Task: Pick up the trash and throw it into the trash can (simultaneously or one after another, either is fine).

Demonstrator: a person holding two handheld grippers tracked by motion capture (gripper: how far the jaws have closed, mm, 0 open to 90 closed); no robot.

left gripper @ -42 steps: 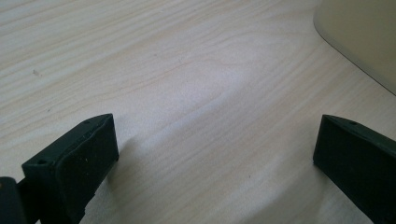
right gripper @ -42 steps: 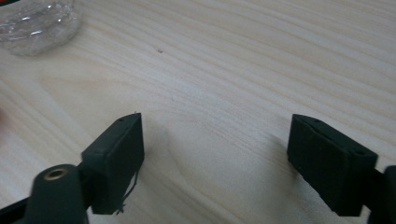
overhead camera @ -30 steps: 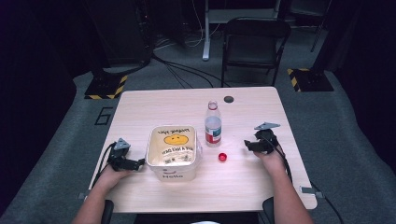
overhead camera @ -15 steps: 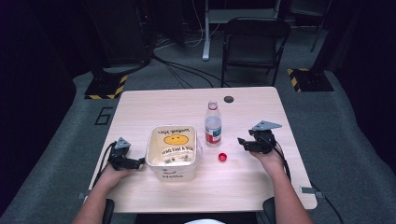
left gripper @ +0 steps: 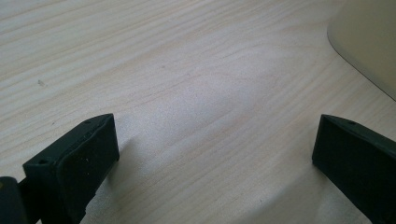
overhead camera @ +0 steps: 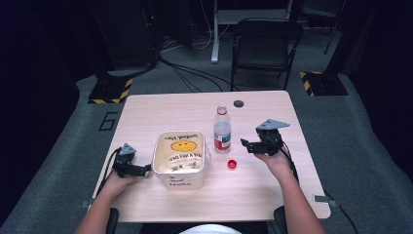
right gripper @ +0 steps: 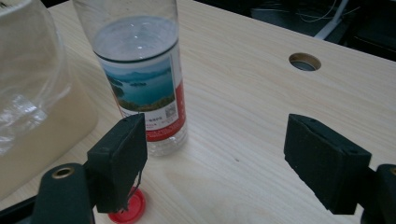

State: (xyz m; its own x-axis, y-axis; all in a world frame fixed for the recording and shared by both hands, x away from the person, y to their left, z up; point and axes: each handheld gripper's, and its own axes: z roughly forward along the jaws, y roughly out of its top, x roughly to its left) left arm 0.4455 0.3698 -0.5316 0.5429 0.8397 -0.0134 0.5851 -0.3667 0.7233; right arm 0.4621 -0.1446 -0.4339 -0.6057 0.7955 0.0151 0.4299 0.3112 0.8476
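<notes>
Right claw (overhead camera: 245, 145) jaws just opened wide; left claw (overhead camera: 145, 170) open

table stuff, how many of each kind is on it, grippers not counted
bottle: 1
red cap: 1
tub: 1
total: 3

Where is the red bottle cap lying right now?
In the high view the red cap lies flat on the table, just in front of the open water bottle, between the lidded tub and the right gripper.
</notes>
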